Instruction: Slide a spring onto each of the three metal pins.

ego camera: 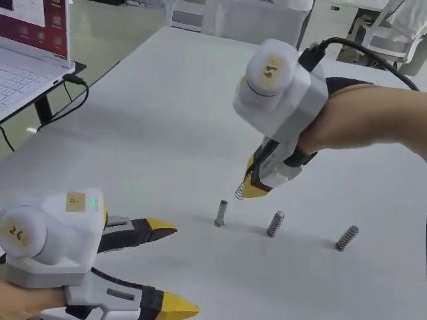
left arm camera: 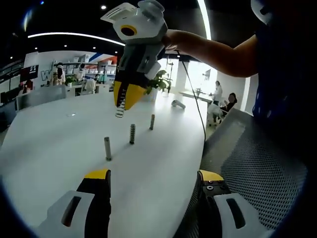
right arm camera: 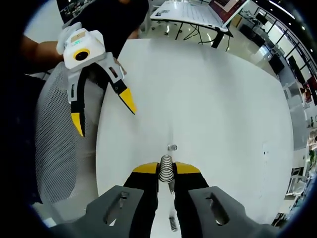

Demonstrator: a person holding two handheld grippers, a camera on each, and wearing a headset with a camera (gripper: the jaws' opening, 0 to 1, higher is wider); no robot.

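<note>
On the white table [ego camera: 153,120] stands a bare metal pin [ego camera: 220,213] [left arm camera: 107,148] [right arm camera: 172,147]. To its right two more pins wear springs [ego camera: 275,223] [ego camera: 346,237] [left arm camera: 132,134] [left arm camera: 152,122]. My right gripper [ego camera: 254,189] [left arm camera: 127,100] [right arm camera: 167,169] hovers just above and right of the bare pin, shut on a small spring [ego camera: 240,190] [left arm camera: 119,110] [right arm camera: 167,167] that hangs from its yellow tips. My left gripper [ego camera: 175,269] [left arm camera: 154,175] [right arm camera: 103,113] is open and empty at the near left table edge, jaws pointing toward the pins.
A laptop [ego camera: 27,47] with a black cable [ego camera: 75,100] sits at the far left. A grey mesh chair [left arm camera: 247,158] [right arm camera: 54,144] stands by the table's near edge. More desks, chairs and people are in the background.
</note>
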